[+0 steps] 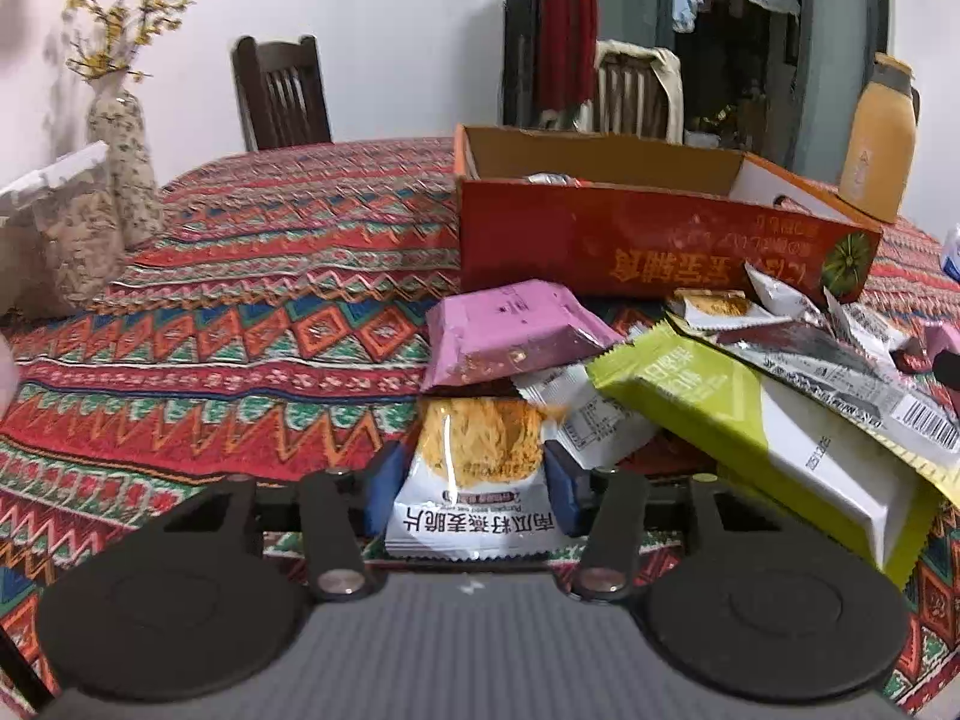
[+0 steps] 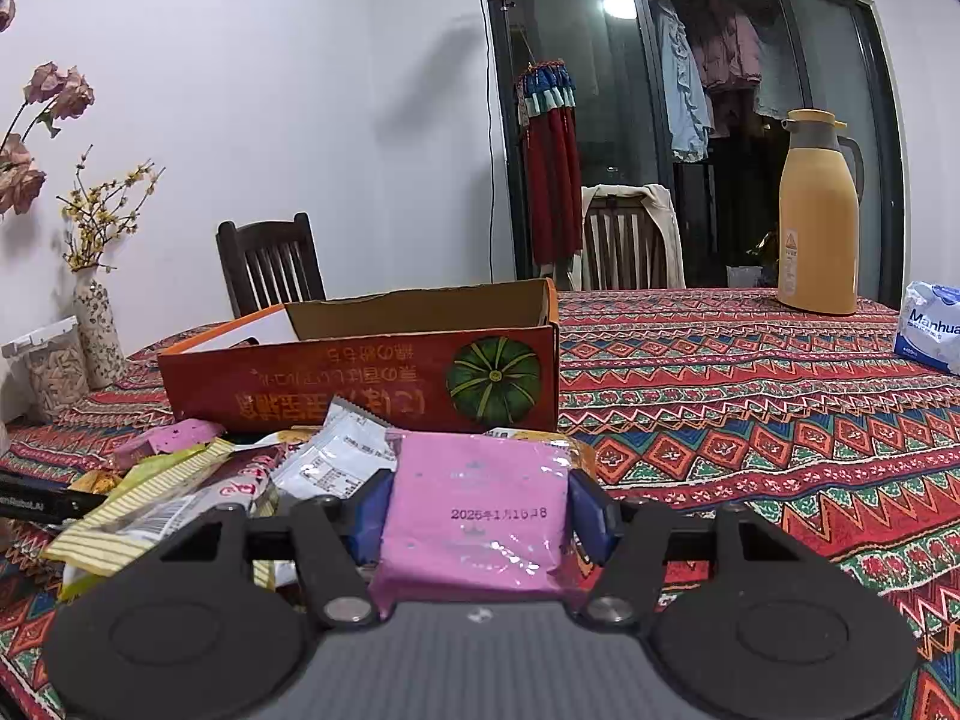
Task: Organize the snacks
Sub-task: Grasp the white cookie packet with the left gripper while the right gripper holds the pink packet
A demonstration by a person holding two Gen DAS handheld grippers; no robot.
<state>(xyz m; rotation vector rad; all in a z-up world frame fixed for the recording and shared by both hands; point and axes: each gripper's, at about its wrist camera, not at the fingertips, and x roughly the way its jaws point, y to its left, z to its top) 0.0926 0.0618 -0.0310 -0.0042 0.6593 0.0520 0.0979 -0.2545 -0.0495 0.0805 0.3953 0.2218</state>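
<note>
A zigzag-patterned cloth (image 2: 750, 396) covered the bench; left gripper (image 1: 474, 489) fingers clamped a white oat-crisp packet (image 1: 474, 504), right gripper (image 2: 480, 516) fingers a pink packet (image 2: 474, 510), before the orange box (image 2: 360, 372).

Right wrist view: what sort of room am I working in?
Most likely a home dining room: a cloth-covered table with wooden chairs, a flower vase, and laundry hanging behind glass doors.

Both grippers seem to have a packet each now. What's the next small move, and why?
Probably lift the left gripper a little, clear of the pile. Its blue pads sit against both sides of the white crisp packet, whose far end lies tucked under the pink packet and beside the green one. The open orange box stands just behind. The right gripper holds its own pink packet.
</note>
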